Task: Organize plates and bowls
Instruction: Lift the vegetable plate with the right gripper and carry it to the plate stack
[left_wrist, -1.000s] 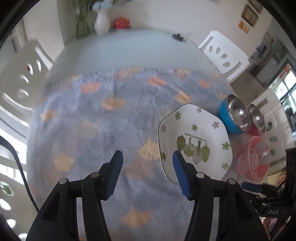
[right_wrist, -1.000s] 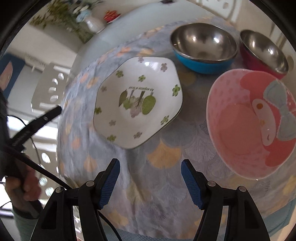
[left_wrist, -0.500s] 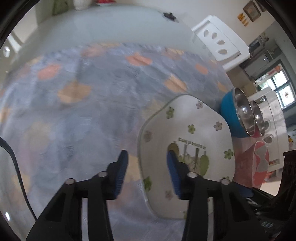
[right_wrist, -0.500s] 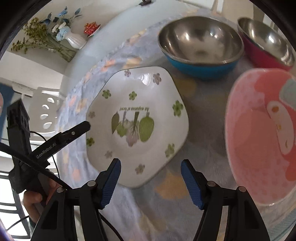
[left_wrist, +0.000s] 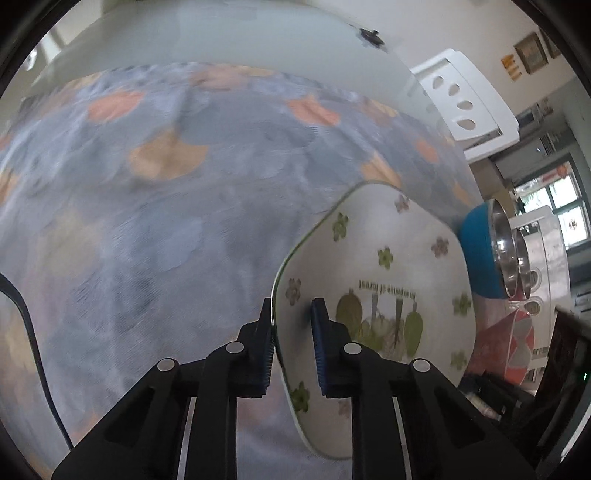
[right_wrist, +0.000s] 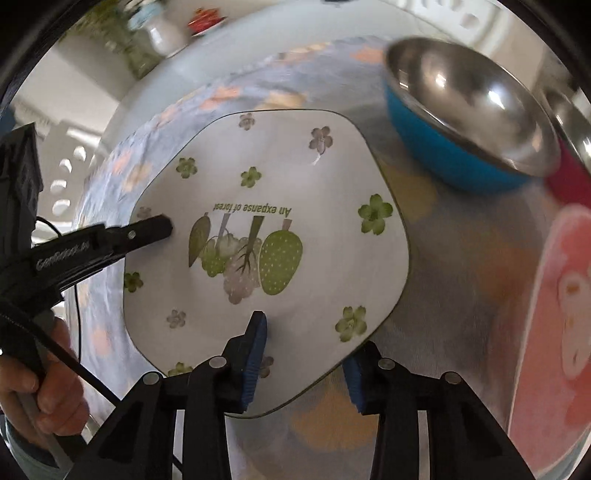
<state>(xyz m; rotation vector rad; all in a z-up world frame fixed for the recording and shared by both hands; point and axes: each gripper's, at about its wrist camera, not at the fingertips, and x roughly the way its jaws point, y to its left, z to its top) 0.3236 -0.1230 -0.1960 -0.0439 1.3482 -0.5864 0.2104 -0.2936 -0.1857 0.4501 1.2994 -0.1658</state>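
My left gripper (left_wrist: 291, 314) pinches the plate (left_wrist: 388, 266) rim; my right gripper (right_wrist: 306, 350) has been closing around its near edge, maybe not touching.

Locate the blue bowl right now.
In the right wrist view the blue bowl sits upper right on the patterned tablecloth, just beyond the white plate, with the pink plate nearer the camera.

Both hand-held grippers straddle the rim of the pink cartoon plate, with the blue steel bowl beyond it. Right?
No. The right wrist view shows both on the white pentagonal plate with green flowers; the blue steel bowl does lie beyond.
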